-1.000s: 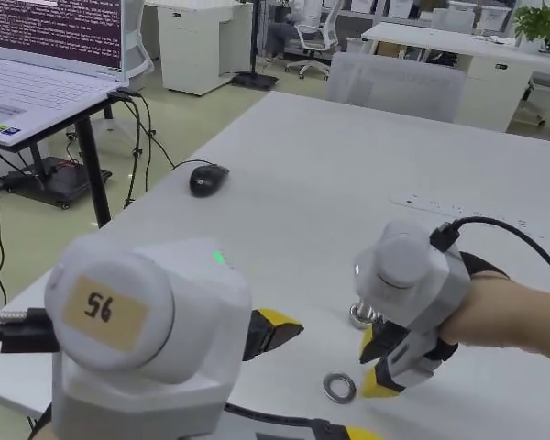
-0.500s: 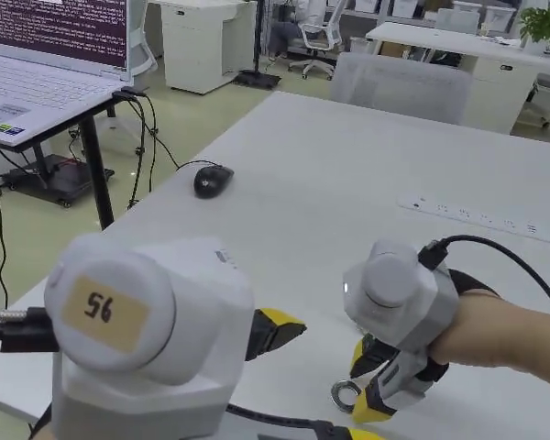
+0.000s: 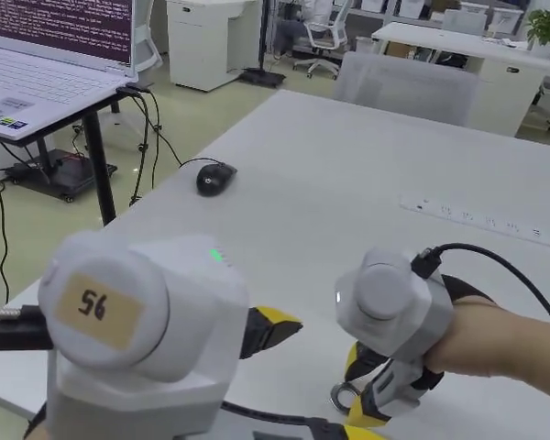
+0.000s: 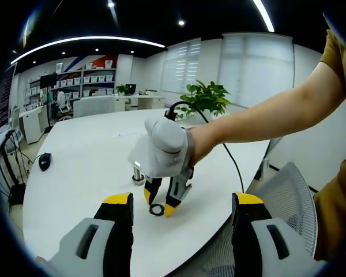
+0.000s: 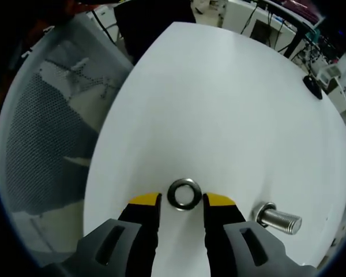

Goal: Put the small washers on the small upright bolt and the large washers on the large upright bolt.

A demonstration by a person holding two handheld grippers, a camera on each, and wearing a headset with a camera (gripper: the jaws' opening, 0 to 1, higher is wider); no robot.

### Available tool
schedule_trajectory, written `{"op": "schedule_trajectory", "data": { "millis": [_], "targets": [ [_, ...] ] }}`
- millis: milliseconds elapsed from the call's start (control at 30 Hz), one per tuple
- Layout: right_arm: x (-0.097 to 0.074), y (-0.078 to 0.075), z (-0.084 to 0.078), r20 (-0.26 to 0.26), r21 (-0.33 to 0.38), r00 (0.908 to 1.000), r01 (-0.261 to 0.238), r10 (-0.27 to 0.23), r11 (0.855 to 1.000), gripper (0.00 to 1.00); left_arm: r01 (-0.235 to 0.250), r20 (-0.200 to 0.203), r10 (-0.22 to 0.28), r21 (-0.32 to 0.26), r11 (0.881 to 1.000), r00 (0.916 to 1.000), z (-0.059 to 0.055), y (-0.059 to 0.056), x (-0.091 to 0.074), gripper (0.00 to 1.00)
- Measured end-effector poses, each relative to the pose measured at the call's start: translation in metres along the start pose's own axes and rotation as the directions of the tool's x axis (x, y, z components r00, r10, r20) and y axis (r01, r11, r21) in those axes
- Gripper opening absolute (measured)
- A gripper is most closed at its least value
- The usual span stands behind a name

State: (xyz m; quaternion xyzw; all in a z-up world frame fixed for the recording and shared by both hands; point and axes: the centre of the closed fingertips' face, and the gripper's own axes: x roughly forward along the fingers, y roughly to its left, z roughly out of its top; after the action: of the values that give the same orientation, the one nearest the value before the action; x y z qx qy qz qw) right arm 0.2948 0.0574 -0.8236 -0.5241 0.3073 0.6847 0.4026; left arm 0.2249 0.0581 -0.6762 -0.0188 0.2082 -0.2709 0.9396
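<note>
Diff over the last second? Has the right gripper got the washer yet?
The right gripper came down and leftward onto the washer. Its open jaws now sit either side of the washer, which lies flat on the table and is not yet clamped or lifted. In the head view the gripper now covers the upright bolt. Unchanged: the washer's spot, the left gripper open and hovering, and the mouse.

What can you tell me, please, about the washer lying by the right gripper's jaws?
The washer is a flat ring of shiny grey metal with a round hole through its middle. It lies flat on the white table, between the yellow tips of the right gripper, whose jaws stand open on either side of it; whether either tip touches it cannot be told. A threaded metal bolt stands close by, apart from it.
</note>
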Motion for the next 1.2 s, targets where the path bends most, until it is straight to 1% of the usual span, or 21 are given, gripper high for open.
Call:
{"op": "schedule_trajectory", "data": {
  "millis": [67, 167, 367, 533, 633, 767, 833, 867, 900, 1000, 1067, 1200],
  "targets": [
    [0.0, 0.001, 0.0, -0.007, -0.008, 1.0, 0.001, -0.001, 1.0, 0.31, -0.001, 0.004, 0.001, -0.001, 1.0, 1.0, 0.001, 0.0, 0.0, 0.68],
    [0.0, 0.001, 0.001, 0.001, -0.012, 1.0, 0.004, -0.004, 1.0, 0.25, -0.006, 0.007, 0.006, -0.002, 1.0, 1.0, 0.001, 0.0, 0.0, 0.68],
    [-0.001, 0.001, 0.002, -0.006, -0.01, 1.0, 0.008, -0.008, 1.0, 0.23, -0.015, 0.01, 0.015, -0.001, 1.0, 0.9998, 0.003, 0.001, -0.002, 0.69],
    [-0.002, 0.0, 0.0, 0.019, 0.013, 0.9998, 0.008, -0.008, 1.0, 0.22, -0.015, 0.006, 0.015, 0.001, 1.0, 0.9999, 0.002, 0.0, -0.003, 0.68],
    [-0.006, 0.002, -0.006, 0.002, 0.011, 1.0, -0.005, 0.005, 1.0, 0.22, -0.016, 0.006, 0.016, 0.004, 1.0, 0.9999, 0.002, 0.0, -0.003, 0.68],
    [-0.024, -0.004, -0.012, 0.016, 0.026, 0.9998, 0.013, -0.014, 1.0, 0.22, -0.016, 0.001, 0.016, 0.006, 1.0, 0.9999, 0.001, -0.001, -0.001, 0.68],
    [-0.033, -0.011, -0.016, 0.009, 0.021, 0.9993, 0.037, -0.038, 0.999, 0.22, -0.012, 0.004, 0.012, 0.003, 1.0, 0.9999, 0.001, -0.002, 0.0, 0.68],
    [-0.035, -0.012, -0.017, 0.008, 0.022, 0.9991, 0.04, -0.04, 0.999, 0.22, -0.012, 0.003, 0.012, 0.003, 1.0, 0.9999, 0.001, -0.003, 0.0, 0.69],
    [-0.041, -0.015, -0.019, 0.007, 0.025, 0.999, 0.045, -0.045, 0.999, 0.22, -0.01, 0.002, 0.01, 0.006, 1.0, 0.9999, 0.001, -0.003, 0.001, 0.68],
    [-0.054, -0.026, -0.025, -0.003, 0.027, 0.9972, 0.075, -0.075, 0.997, 0.22, -0.004, -0.003, 0.004, 0.01, 1.0, 1.0, 0.001, -0.005, 0.003, 0.68],
    [-0.06, -0.031, -0.028, -0.005, 0.032, 0.9963, 0.085, -0.085, 0.996, 0.22, -0.002, -0.004, 0.002, 0.012, 1.0, 1.0, 0.001, -0.005, 0.003, 0.68],
    [-0.072, -0.045, -0.032, -0.017, 0.034, 0.9933, 0.115, -0.114, 0.993, 0.22, 0.001, -0.002, -0.001, 0.013, 1.0, 1.0, 0.002, -0.004, 0.003, 0.68]
  ]
}}
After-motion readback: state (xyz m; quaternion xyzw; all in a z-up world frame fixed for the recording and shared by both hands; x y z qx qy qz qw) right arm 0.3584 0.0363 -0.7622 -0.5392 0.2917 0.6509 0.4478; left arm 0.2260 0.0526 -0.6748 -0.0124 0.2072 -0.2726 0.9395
